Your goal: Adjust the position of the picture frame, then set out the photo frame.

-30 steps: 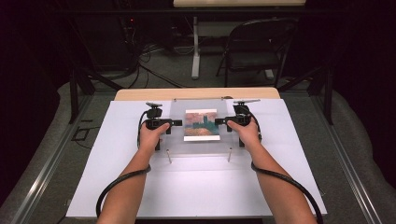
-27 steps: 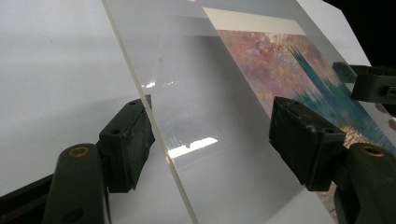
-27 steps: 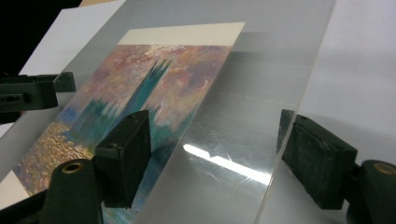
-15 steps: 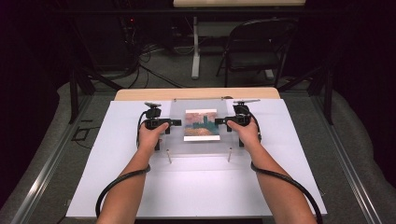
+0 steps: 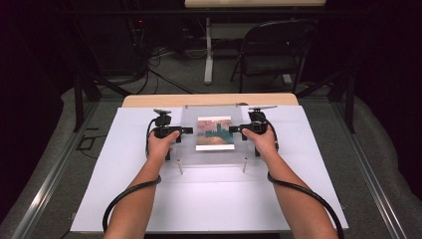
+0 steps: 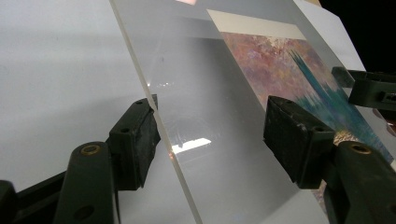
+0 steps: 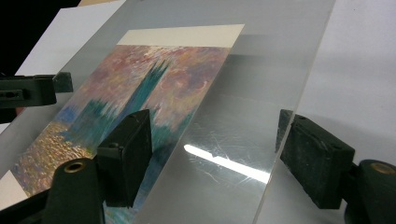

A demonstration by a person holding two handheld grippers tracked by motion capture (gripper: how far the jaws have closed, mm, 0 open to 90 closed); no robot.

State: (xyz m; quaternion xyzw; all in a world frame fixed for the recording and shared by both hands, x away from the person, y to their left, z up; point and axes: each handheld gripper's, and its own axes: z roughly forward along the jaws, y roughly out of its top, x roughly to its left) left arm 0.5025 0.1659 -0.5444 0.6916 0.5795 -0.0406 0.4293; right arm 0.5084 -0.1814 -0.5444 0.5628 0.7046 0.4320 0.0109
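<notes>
Clear acrylic sheet [image 5: 215, 137] with painted landscape print [image 5: 215, 133] lies mid-counter [image 5: 209, 199]. Left hand-held gripper [image 6: 210, 140] straddles the sheet's left edge, jaws spread. Right hand-held gripper [image 7: 215, 158] straddles the sheet's right edge, likewise spread, nothing clamped.

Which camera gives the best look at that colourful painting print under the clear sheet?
The right gripper view: the pink, teal and gold painted print looms large under the clear plastic sheet. The left gripper view catches only a slanted part. The high view shows it whole but tiny.

High view overhead; gripper views close, sharing painting [image 6: 299, 79]
</notes>
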